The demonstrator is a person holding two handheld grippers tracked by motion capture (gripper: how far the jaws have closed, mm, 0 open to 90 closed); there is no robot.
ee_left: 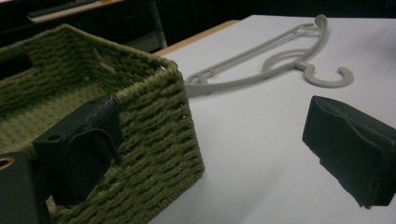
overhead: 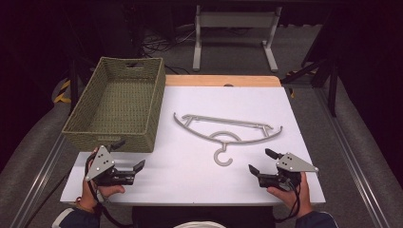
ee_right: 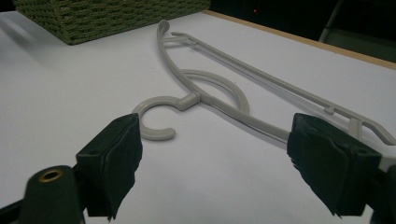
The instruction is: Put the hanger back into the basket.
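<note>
My right gripper [overhead: 263,161] rests at the near right of the white counter [overhead: 190,185], jaws spread wide and gripping nothing, pointed at the grey plastic hanger [overhead: 228,130] that lies flat in the middle of the counter. In the right gripper view the hanger [ee_right: 219,100] sits just ahead of my jaws, its hook curling toward me and its long bar running off to the right, so the hook and neck look like the nearest places to take hold. My left gripper [overhead: 128,154] sits at the near left, jaws also released and empty, just beside the near corner of the green woven basket [overhead: 114,102]. In the left gripper view that basket [ee_left: 154,126] crowds one jaw while the hanger [ee_left: 280,58] lies well apart across bare counter. The basket stands open and empty, with its rim clear, which I judge makes it the likely place for the hanger; I hold both jaws open because nothing is picked up yet.
</note>
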